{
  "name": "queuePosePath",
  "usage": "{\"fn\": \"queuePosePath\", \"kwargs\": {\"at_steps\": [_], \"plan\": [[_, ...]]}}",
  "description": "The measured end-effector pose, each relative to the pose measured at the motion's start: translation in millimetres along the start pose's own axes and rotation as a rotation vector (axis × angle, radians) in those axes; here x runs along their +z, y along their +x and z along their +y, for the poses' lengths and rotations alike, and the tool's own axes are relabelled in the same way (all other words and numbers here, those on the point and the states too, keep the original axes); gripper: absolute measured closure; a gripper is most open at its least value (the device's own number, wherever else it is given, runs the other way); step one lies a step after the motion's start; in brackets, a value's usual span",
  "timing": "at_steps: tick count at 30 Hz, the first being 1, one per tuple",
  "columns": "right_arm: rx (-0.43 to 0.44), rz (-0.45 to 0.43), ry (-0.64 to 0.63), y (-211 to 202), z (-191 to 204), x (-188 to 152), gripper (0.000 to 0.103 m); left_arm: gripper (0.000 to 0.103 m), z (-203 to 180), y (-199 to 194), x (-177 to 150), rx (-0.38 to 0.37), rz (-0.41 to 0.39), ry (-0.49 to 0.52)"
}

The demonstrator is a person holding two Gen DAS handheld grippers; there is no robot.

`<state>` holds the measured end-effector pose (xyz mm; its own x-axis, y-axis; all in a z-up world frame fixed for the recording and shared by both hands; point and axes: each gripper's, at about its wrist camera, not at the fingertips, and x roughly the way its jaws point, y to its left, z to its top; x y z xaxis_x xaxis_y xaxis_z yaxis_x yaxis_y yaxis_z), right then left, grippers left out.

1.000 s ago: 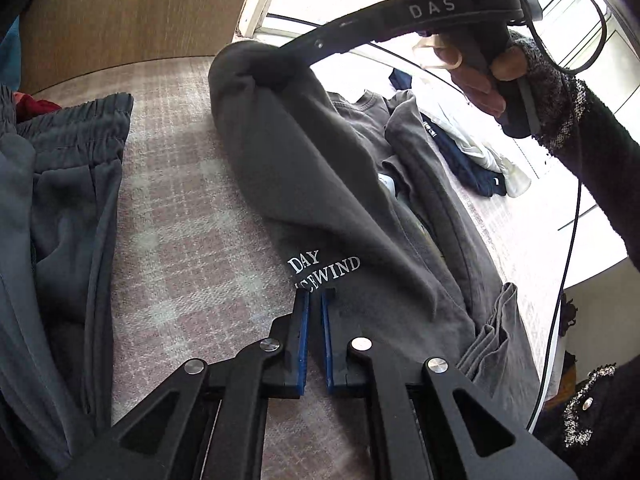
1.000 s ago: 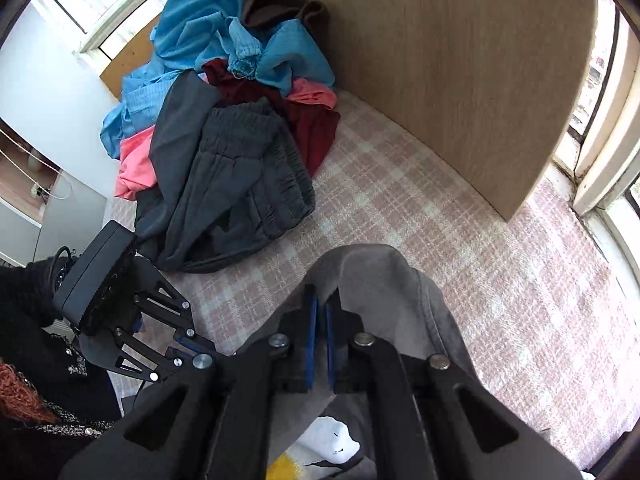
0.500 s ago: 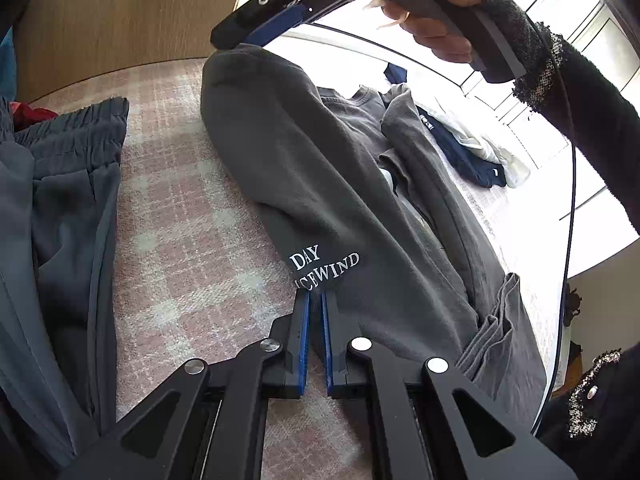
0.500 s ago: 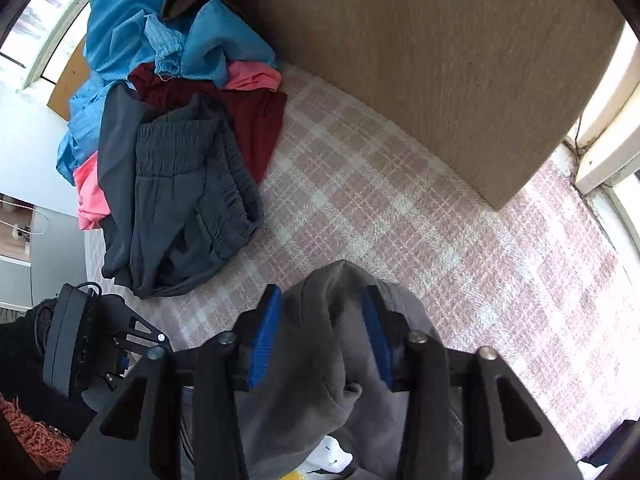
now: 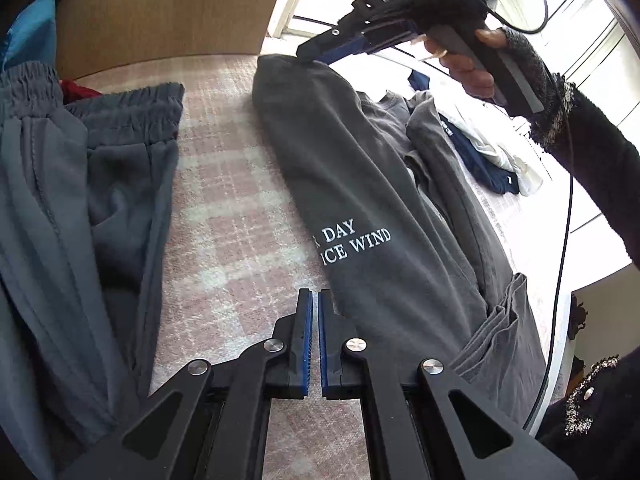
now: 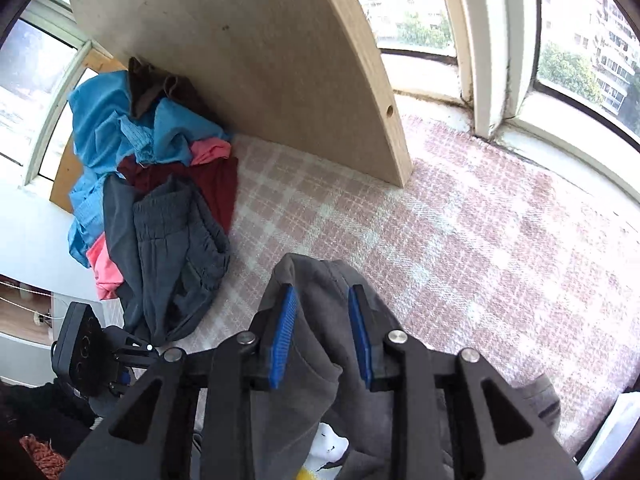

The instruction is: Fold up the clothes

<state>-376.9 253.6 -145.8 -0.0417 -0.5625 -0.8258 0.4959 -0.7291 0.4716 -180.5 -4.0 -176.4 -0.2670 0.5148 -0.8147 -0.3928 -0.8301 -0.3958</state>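
Charcoal-grey cotton sweatshirt with white lettering [image 5: 372, 216] lies folded lengthwise into a long narrow strip on the pink-and-white checked blanket [image 5: 224, 208], running from the far edge by the upright pale wooden board [image 6: 256, 52] back toward the person. A second ago the right gripper [image 6: 322, 334] was clamped on the far end of that strip; now its jaws are opening, the blue pads stand clear on either side of the cloth and the grey fold sits loosely between them without being pressed. In the left wrist view that gripper hovers just above the strip's far end, so the fabric has been laid down there rather than carried. The left gripper [image 5: 315, 344] has drawn its jaws together from a slight gap; they stand closed with nothing visible between them, just beside the near left edge of the sweatshirt. That edge was at the tips before and now lies a little to their right. I judge the lengthwise fold finished and released; a crosswise fold probably comes next. The heap of grey trousers and blue, red and pink garments [image 6: 160, 200] waits at the blanket's left side
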Motion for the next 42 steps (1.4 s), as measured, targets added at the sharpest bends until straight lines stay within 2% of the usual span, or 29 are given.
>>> {"fn": "queuePosePath", "kwargs": {"at_steps": [4,7,10,12,14,17,18,21,24,26,28,30,31,32,37,38,40,41,42], "plan": [[0.004,-0.048,-0.007,-23.9,2.1,-25.5,0.076,0.102,-2.4,-22.0,36.5,0.026,-0.089,0.082],[-0.081,-0.089,-0.006,-38.4,0.3,-41.2,0.076,0.102,-7.5,-7.2,79.5,-0.032,-0.114,0.144],[-0.148,-0.170,0.036,-67.0,-15.2,-61.6,0.076,0.101,-10.9,28.5,118.6,-0.047,-0.103,0.199],[-0.219,-0.209,0.081,-83.9,-29.3,-82.5,0.076,0.095,-6.8,57.8,132.5,0.007,-0.078,0.214],[-0.245,-0.231,0.107,-91.5,-38.8,-105.7,0.076,0.099,1.3,84.6,140.3,0.089,-0.054,0.234],[-0.227,-0.235,0.141,-88.7,-50.2,-134.4,0.076,0.103,4.9,87.5,149.8,0.126,-0.027,0.198],[-0.215,-0.221,0.140,-80.4,-51.8,-138.7,0.076,0.103,-1.7,81.8,150.4,0.111,-0.049,0.210],[-0.190,-0.182,0.124,-46.2,-50.0,-136.3,0.076,0.097,-28.3,72.5,150.1,0.063,-0.086,0.285],[-0.204,-0.145,0.086,-21.4,-46.1,-127.9,0.074,0.095,-41.2,92.7,149.4,0.071,-0.045,0.306],[-0.195,-0.162,0.069,-29.3,-44.4,-124.1,0.074,0.098,-44.4,102.3,149.5,0.040,-0.016,0.271],[-0.179,-0.239,0.093,-53.2,-50.3,-125.9,0.075,0.098,-59.2,102.9,146.0,0.027,-0.011,0.308],[-0.174,-0.315,0.106,-74.2,-56.4,-129.3,0.080,0.097,-73.2,100.2,141.4,0.014,-0.012,0.359],[-0.195,-0.325,0.098,-76.5,-58.5,-130.0,0.090,0.092,-80.1,98.8,139.1,0.007,-0.013,0.384],[-0.225,-0.308,0.089,-72.5,-60.2,-127.9,0.095,0.092,-81.3,95.9,138.3,0.011,-0.022,0.389],[-0.305,-0.198,0.048,-23.5,-70.2,-115.4,0.096,0.093,-42.1,90.3,139.3,0.082,-0.028,0.283],[-0.318,-0.209,0.034,-18.8,-70.8,-114.0,0.098,0.093,-30.9,90.5,140.1,0.092,-0.024,0.255],[-0.322,-0.214,0.037,-19.9,-71.6,-108.5,0.098,0.093,-15.9,100.5,142.5,0.156,-0.006,0.254],[-0.302,-0.226,0.054,-25.7,-72.2,-107.0,0.098,0.093,-8.4,105.7,143.7,0.189,0.003,0.254],[-0.278,-0.251,0.069,-34.1,-71.9,-106.8,0.096,0.094,-1.8,106.7,147.6,0.185,-0.002,0.237]]}}
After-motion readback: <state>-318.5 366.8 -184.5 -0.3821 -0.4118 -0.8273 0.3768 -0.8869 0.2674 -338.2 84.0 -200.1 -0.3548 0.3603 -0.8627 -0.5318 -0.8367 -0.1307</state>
